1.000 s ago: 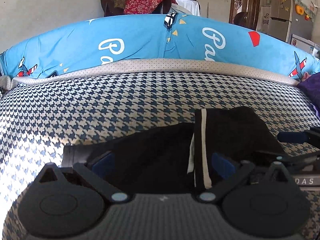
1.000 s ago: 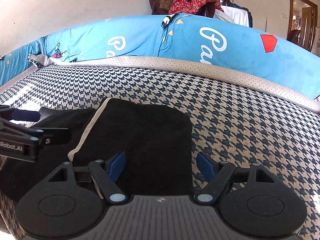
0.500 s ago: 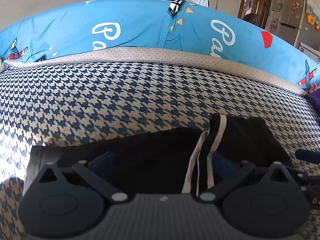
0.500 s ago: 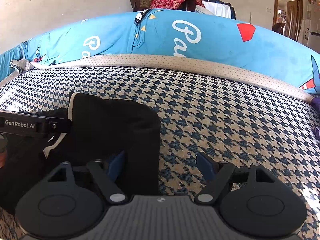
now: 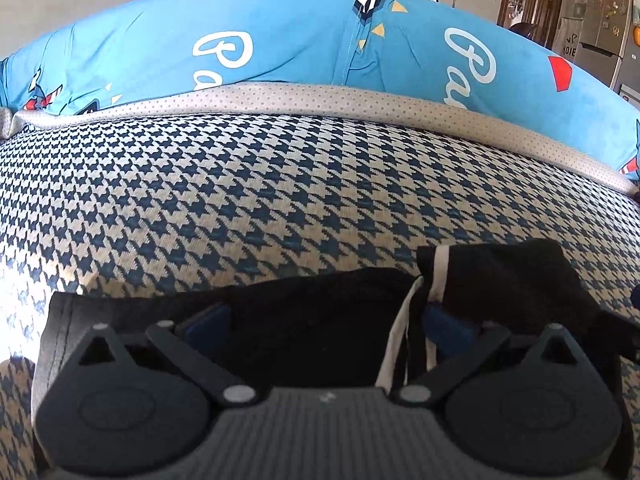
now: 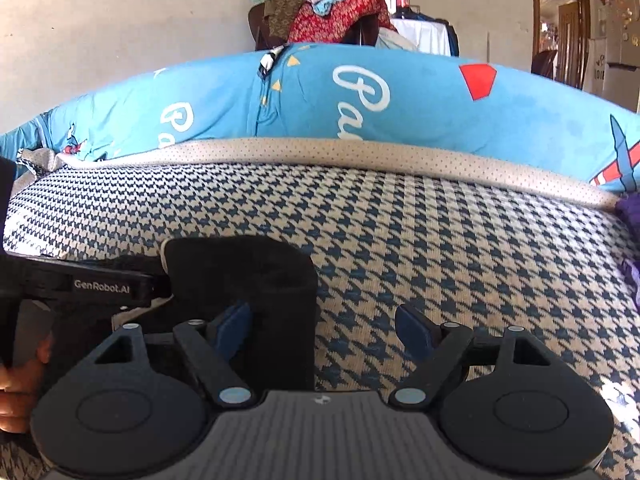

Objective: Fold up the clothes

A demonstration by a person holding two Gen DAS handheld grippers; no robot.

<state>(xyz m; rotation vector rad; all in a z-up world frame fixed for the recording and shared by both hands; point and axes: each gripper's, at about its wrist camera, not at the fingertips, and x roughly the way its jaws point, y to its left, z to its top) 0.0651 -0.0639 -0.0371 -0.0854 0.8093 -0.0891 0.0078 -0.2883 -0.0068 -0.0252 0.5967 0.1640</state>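
Black garment (image 5: 320, 320) with white stripe (image 5: 394, 344) lies on the houndstooth bed (image 5: 280, 200), bunched low right in front of both tongs; left part flat, right part doubled over into a thicker black lump (image 6: 240, 268).

Left tongs (image 5: 324, 324): jaws spread wide, blue pads either side of the cloth; the right pad sits at the stripe, the left pad on the flat black part; nothing pinched as far as I can see.

Right tongs (image 6: 324, 324): jaws also wide apart; the left pad rests against the folded lump's right edge, the right pad over bare bed; no grip. Body of the left tongs shows at this view's left edge, with a hand (image 6: 20, 380) on it.

Step, as a judgement: mid-fold or a pause between folds; garment is partly doubled, not a tidy flat packet, so more folding looks likely; cannot tell whether the tongs just let go or are about to take hold.

Next move calls for: both jaws closing on one edge of cloth, catching all layers at the thick lump; lifting evenly so the stripe side does not slide; laying it over the flat part just left; cloth is limp and dark, so layers are hard to tell apart.

Blue pillow (image 5: 320, 48) lies beyond the tongs, well apart.
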